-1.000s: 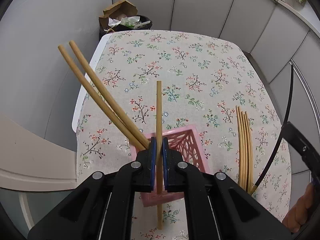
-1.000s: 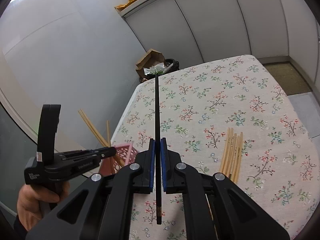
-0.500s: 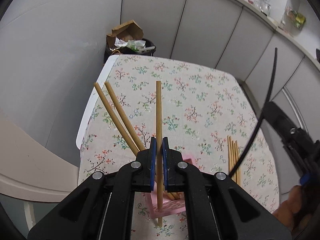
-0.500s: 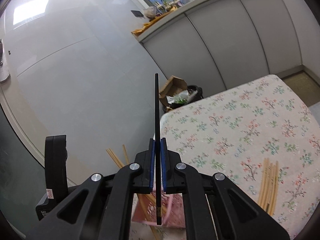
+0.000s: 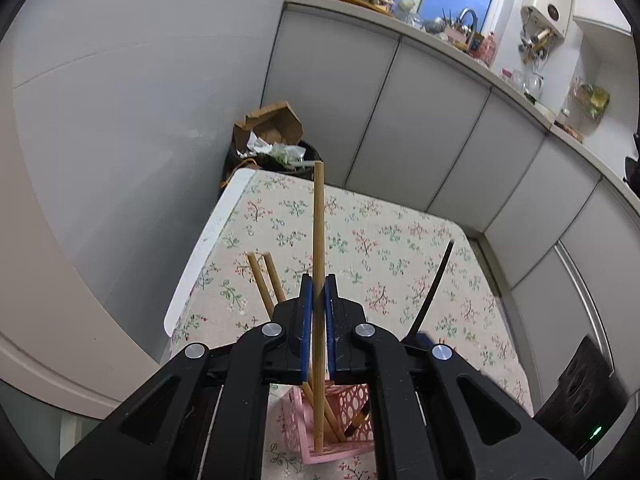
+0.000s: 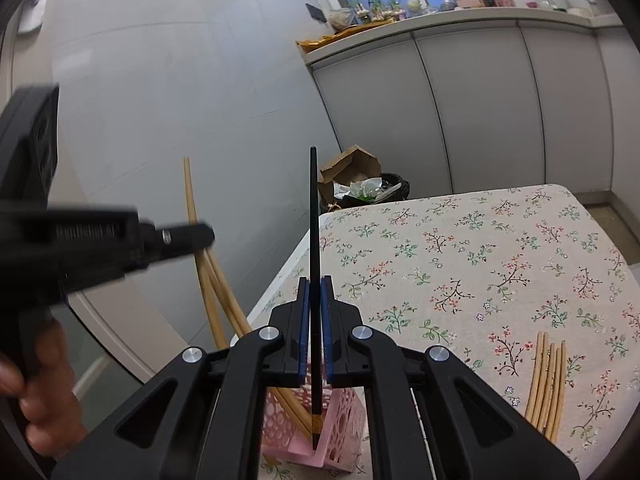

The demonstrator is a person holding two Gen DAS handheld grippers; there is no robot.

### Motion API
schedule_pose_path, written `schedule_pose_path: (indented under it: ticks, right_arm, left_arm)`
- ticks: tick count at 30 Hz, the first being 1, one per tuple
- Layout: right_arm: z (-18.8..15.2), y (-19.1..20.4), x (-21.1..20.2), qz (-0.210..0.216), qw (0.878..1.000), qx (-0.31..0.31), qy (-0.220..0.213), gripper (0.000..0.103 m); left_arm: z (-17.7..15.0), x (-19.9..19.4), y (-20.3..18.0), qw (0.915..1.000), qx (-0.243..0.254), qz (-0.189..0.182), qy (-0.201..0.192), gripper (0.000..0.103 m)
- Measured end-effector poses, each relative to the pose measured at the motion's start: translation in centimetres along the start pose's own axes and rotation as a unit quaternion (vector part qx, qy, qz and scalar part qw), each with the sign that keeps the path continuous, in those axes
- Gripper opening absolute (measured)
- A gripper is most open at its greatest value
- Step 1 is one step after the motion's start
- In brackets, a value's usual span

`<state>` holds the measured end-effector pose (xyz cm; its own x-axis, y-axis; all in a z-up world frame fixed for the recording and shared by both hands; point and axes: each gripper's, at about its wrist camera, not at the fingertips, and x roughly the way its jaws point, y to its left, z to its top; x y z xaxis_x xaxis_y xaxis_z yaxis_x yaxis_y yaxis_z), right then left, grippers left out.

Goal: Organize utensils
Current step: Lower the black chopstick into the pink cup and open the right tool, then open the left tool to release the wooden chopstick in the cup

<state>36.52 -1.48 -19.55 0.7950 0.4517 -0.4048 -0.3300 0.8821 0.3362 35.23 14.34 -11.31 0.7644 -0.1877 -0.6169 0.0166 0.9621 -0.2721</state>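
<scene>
Both grippers hold chopsticks over the pink basket

The left gripper (image 5: 319, 292) is clamped tight on a wooden chopstick (image 5: 318, 232), its lower tip inside the pink basket (image 5: 332, 446) at 6 o'clock; the right gripper (image 6: 315, 294) pinches a black chopstick (image 6: 314, 216) over it. Loose wooden chopsticks (image 6: 546, 384) lie on the floral tablecloth (image 6: 460, 248) at 4 o'clock.

Probably a home kitchen — faucet (image 5: 468, 16), cluttered counter (image 5: 440, 46), cabinets (image 5: 432, 136).

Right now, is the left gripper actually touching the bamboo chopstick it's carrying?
Touching. The left wrist view shows the left gripper with both blue pads closed flush on the bamboo chopstick, no gap either side, its lower end inside the pink basket.
</scene>
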Motion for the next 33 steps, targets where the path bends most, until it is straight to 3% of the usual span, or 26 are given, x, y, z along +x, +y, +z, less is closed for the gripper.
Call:
schedule_pose_path:
  ticks: [7, 9, 14, 16, 19, 22, 26, 31, 33]
  right_arm:
    - [-1.4, 0.1, 0.6, -0.006, 1.0, -0.008, 0.016, 0.006]
    - [-1.5, 0.0, 0.6, -0.006, 1.0, -0.007, 0.018, 0.006]
    - [-1.3, -0.3, 0.2, -0.007, 1.0, 0.0, 0.017, 0.007]
    - [-1.1, -0.3, 0.0, -0.001, 1.0, 0.003, 0.021, 0.01]
    - [-0.6, -0.2, -0.9, 0.006, 1.0, 0.005, 0.025, 0.021]
    - [0.8, -0.8, -2.6, 0.001, 1.0, 0.013, 0.017, 0.023]
    - [3.3, -2.6, -5.8, -0.021, 0.999, 0.035, 0.014, 0.028]
    - [6.1, -6.3, -10.2, -0.059, 0.995, 0.066, 0.043, 0.032]
    - [6.5, -7.9, -12.0, -0.08, 0.993, 0.07, 0.055, 0.032]
  left_arm:
    - [0.6, -1.0, -0.1, 0.9991, -0.008, 0.008, -0.04, 0.005]
    - [0.5, -0.9, -0.3, 0.9993, 0.0, 0.005, -0.037, 0.005]
    - [-0.3, -0.9, -1.7, 0.9974, 0.056, 0.039, -0.025, 0.005]
    - [-0.6, -0.7, -1.9, 0.9975, 0.063, 0.029, -0.011, 0.006]
    - [-1.1, -0.4, -2.0, 0.9974, 0.066, 0.028, 0.001, 0.008]
    - [-1.1, -1.1, -1.6, 0.9982, 0.056, 0.024, -0.001, 0.026]
    - [-1.1, -2.8, -1.5, 0.9992, 0.036, 0.015, -0.011, 0.026]
    - [-2.0, -4.6, -2.8, 0.9994, 0.031, 0.014, 0.001, 0.027]
    - [-2.8, -5.1, -4.0, 0.9992, 0.038, 0.012, 0.008, 0.032]
